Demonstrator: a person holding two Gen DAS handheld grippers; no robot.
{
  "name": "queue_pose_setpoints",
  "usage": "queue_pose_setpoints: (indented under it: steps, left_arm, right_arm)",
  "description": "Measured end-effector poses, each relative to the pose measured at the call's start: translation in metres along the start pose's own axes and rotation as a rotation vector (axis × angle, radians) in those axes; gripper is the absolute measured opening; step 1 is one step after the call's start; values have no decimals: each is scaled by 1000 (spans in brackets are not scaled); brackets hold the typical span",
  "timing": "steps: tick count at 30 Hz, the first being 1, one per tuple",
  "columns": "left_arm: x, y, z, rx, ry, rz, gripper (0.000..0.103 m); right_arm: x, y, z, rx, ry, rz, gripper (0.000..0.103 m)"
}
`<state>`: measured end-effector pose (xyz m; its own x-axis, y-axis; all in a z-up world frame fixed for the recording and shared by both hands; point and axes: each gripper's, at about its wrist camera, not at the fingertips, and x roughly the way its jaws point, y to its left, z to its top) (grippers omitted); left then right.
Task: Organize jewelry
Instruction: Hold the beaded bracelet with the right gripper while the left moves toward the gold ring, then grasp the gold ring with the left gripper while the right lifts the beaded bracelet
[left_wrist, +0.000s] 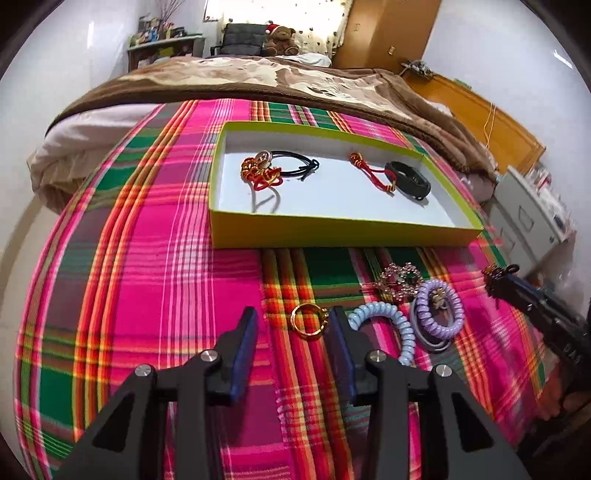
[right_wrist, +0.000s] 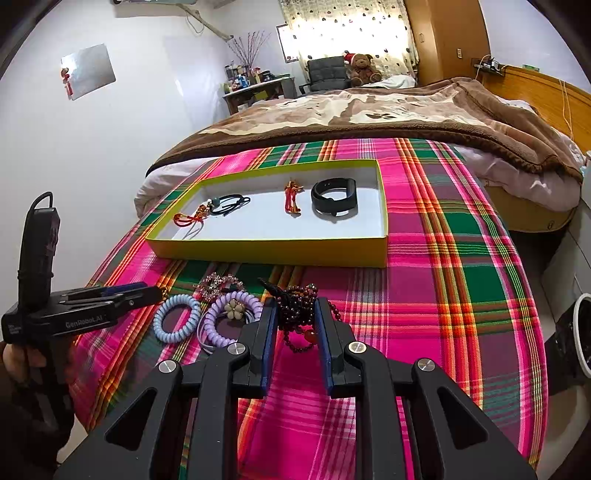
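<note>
Left wrist view: roughly half done, by my read. Tray (left_wrist: 332, 230) sat at 12 o'clock on the plaid cloth (left_wrist: 147, 295) and held a black cord bracelet (left_wrist: 295, 164), a red knot charm (left_wrist: 258, 177), a red cord (left_wrist: 373, 173) and a black band (left_wrist: 408, 179). Loose on the cloth outside the tray: gold ring (left_wrist: 309, 322), blue coil tie (left_wrist: 388, 325), purple coil tie (left_wrist: 439, 306), crystal piece (left_wrist: 400, 278). Left gripper (left_wrist: 293, 332) was wide open and held nothing; the ring lay between its fingertips, close to the right one, not pinched. Right gripper (left_wrist: 496, 277) showed at 3 o'clock with something dark at its tip; too blurred to tell more.

Right wrist view: this one showed what that dark thing was, a garnet bead string (right_wrist: 299, 314). Right gripper (right_wrist: 295, 321) had its fingers partly closed on either side of the beads, apparently gripping them, with the string's tail hanging below. Tray (right_wrist: 258, 251) at 12 o'clock, same four items in it. Left gripper (right_wrist: 122, 295) at 9 o'clock, seen side-on; the ring was hidden here. The flower (right_wrist: 232, 308) on the purple tie was only clear from this side.
</note>
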<state>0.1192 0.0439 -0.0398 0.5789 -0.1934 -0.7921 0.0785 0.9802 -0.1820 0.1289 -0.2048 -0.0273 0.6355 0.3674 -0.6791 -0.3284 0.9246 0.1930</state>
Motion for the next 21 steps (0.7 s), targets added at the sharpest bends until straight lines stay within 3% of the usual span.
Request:
queue_pose_setpoints:
  steps: [9, 11, 14, 21]
  left_arm:
    - [4, -18, -1, 127, -4, 94, 40]
    - [4, -18, -1, 135, -7, 112, 32]
    - [2, -15, 0, 129, -8, 106, 23]
    - [0, -11, 0, 118, -10, 92, 23]
  right_arm:
    - [1, 1, 0, 4, 0, 2, 21]
    - [1, 1, 0, 4, 1, 1, 21]
    - [1, 2, 0, 3, 2, 2, 21]
    - [2, 2, 1, 7, 3, 0, 21]
